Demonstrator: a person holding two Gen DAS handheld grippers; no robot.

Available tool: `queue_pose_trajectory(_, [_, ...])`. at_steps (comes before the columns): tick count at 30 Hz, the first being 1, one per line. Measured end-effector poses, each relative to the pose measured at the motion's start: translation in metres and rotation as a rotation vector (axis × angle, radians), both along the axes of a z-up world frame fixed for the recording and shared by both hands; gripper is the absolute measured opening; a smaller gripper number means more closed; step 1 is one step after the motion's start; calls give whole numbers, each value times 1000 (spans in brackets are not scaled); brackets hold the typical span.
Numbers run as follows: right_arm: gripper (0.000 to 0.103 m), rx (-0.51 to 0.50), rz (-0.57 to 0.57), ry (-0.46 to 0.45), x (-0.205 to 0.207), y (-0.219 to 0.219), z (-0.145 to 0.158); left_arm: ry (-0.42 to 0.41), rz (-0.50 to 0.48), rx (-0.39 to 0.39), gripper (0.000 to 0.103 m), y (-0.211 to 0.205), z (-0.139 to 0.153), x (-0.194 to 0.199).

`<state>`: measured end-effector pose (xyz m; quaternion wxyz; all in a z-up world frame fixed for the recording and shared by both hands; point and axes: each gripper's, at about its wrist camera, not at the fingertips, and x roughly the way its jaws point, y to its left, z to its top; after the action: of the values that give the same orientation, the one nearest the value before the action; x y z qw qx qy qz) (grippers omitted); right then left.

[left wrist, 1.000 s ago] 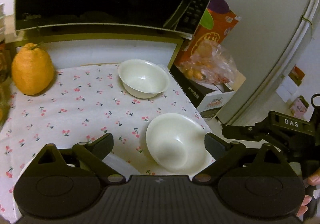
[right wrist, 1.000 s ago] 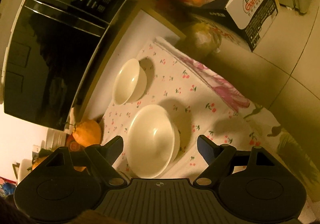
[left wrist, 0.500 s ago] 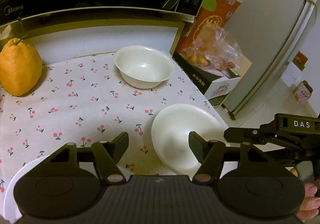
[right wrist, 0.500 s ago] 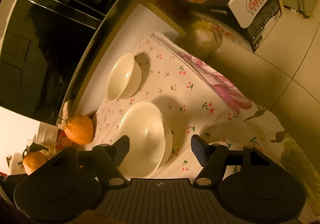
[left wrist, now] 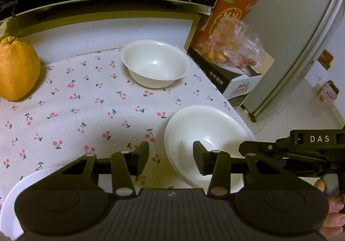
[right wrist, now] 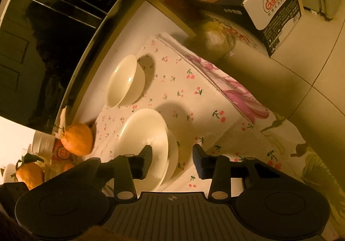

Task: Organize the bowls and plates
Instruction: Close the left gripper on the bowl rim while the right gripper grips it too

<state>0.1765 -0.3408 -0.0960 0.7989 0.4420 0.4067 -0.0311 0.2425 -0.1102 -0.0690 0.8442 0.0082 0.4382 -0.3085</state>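
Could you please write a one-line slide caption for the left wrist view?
Left gripper closing beside the near white bowl; second bowl and orange fruit on cherry-print cloth.

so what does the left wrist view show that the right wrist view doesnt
Only the left wrist view: the rim of a white plate at the bottom left, the other tool marked DAS and a hand at the right edge.
Only the right wrist view: a second orange fruit at the left, and a purple-flowered cloth hanging off the table edge.
Both: the far bowl, the near bowl, the big orange fruit, the microwave and the cherry-print cloth.
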Motion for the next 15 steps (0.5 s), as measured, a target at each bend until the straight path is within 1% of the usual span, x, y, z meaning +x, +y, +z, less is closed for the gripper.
queue_pose_trajectory(3, [31, -10, 11, -1, 1, 2, 1, 5, -3, -2, 33, -1, -1, 0])
queue_pose_trajectory(5, [28, -18, 14, -4, 1, 3, 2, 5, -5, 3, 28, -2, -1, 0])
queue_pose_trajectory(6, [24, -22, 16, -6, 1, 4, 3, 4, -7, 8, 27, -3, -1, 0])
queue_pose_trajectory(8, [21, -26, 17, -10, 1, 4, 4, 1, -9, 12, 23, -4, -1, -1])
queue_pose_trajectory(12, [15, -24, 22, -20, 1, 5, 6, -6, -18, 12, 20, -6, 0, -3])
queue_pose_trajectory(15, [14, -32, 22, -26, 0, 7, 9, -13, -19, 16, 19, -7, 2, -5])
